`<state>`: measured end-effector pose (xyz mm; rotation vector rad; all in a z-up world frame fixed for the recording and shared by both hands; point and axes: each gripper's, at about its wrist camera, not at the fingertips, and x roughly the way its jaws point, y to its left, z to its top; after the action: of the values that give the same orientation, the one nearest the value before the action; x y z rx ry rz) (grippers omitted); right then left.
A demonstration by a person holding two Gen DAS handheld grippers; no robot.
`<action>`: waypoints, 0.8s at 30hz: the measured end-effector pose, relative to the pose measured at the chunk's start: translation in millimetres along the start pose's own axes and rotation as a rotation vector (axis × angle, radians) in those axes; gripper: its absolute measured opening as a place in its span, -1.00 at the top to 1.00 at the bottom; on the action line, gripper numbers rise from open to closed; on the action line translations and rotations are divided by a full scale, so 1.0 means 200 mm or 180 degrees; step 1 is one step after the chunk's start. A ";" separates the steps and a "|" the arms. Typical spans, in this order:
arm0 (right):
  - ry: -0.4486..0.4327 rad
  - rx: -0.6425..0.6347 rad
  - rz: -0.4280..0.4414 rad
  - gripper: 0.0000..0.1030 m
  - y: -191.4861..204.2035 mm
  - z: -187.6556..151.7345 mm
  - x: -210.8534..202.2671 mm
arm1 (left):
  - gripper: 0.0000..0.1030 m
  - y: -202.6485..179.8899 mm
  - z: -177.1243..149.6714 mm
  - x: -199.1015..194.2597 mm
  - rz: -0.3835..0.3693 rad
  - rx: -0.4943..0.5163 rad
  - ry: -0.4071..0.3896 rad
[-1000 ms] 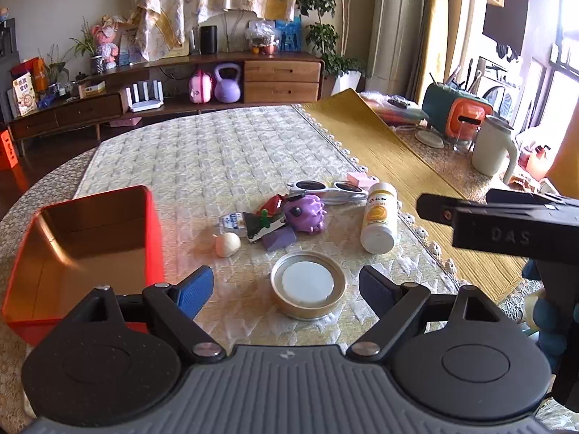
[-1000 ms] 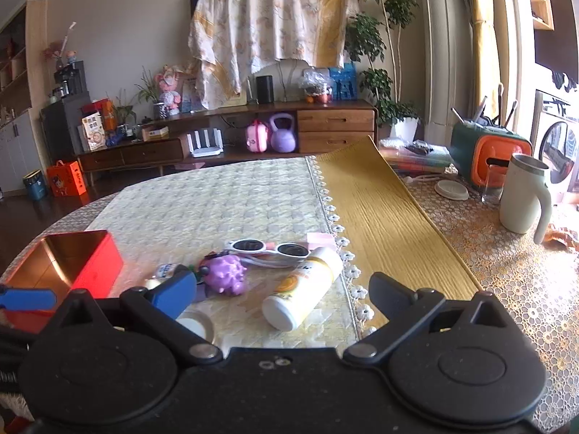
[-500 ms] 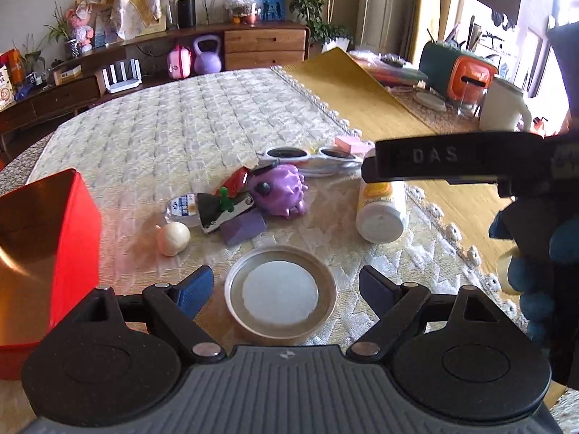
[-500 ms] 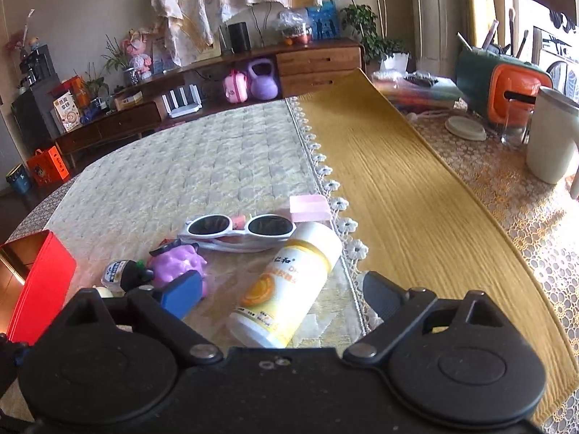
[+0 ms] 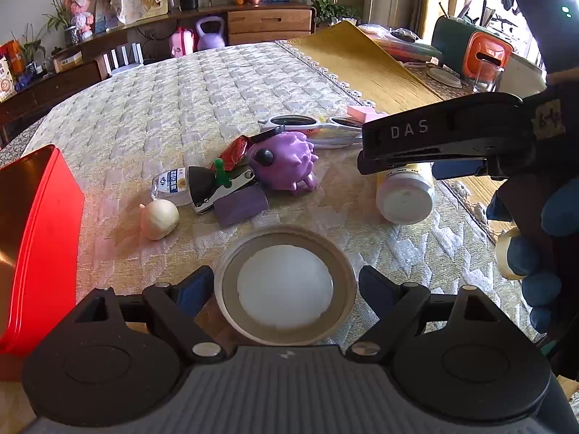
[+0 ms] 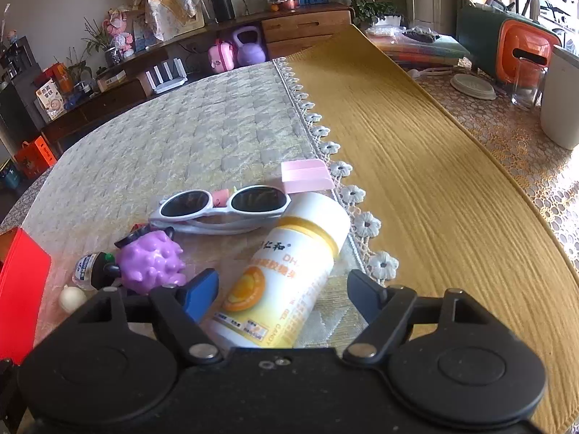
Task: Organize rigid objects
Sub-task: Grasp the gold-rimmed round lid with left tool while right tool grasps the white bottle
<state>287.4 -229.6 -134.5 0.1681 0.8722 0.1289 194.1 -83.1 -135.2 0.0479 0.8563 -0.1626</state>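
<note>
My left gripper [image 5: 286, 287] is open, its fingers on either side of a round jar lid [image 5: 285, 285] lying flat on the quilted cloth. My right gripper [image 6: 284, 289] is open, its fingers straddling a white and yellow bottle [image 6: 286, 275] lying on its side; the bottle also shows in the left wrist view [image 5: 405, 195]. Behind lie a purple spiky toy [image 5: 286, 166], white sunglasses [image 6: 224, 206], a small clear bottle [image 5: 173, 186], a stapler [image 5: 224, 190], a purple block [image 5: 240, 202], a cream ball [image 5: 159, 218] and a pink eraser [image 6: 305, 177].
A red open box [image 5: 39, 246] stands at the left edge of the table. A yellow runner [image 6: 416, 166] covers the right side. A white mug [image 6: 561, 101], a glass [image 6: 526, 83] and an orange and green container [image 6: 514, 47] stand at the far right.
Both grippers have moved forward and down. The lid now lies between my left fingers and the bottle between my right fingers. Nothing has been taken hold of.
</note>
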 end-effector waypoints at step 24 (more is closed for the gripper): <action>-0.0074 -0.0011 -0.0019 0.11 0.00 -0.07 -0.15 | -0.50 0.05 0.01 -0.08 0.0087 -0.0084 -0.0054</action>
<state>257.2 -233.2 -120.3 0.1635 0.8494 0.1225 186.7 -71.3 -123.2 0.0334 0.8403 -0.1258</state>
